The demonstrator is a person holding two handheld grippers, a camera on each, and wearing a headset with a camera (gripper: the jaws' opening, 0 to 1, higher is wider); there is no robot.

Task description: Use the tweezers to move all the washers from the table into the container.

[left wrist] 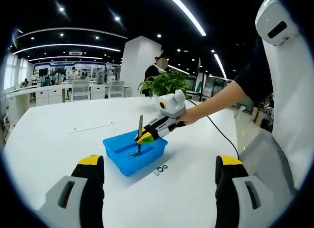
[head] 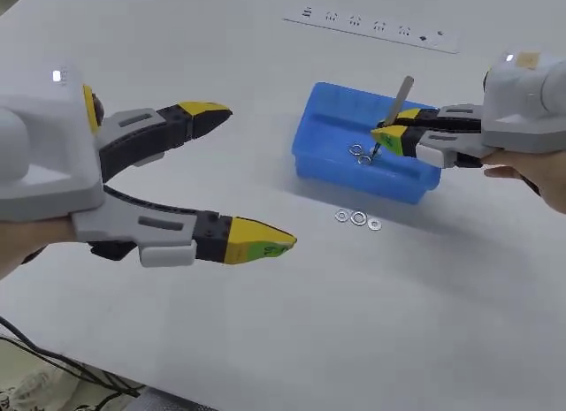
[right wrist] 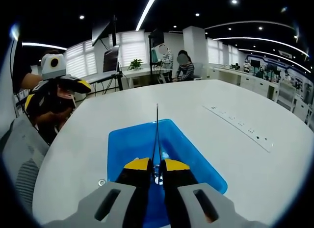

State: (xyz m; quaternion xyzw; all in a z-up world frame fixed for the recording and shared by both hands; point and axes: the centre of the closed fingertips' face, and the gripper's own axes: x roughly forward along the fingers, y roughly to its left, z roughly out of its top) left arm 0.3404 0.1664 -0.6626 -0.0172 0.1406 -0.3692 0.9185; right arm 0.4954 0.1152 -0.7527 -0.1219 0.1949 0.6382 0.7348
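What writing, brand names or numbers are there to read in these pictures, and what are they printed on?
No text can be read.
Dark marks on the power strip: too small to read.
The blue container, tweezers and washers: no writing visible.

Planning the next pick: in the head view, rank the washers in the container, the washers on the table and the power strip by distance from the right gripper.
1. Washers inside the blue container: directly beneath the right gripper, at the tweezers' tips.
2. Loose washers on the table: near side of the container.
3. Power strip: far side, beyond the container.
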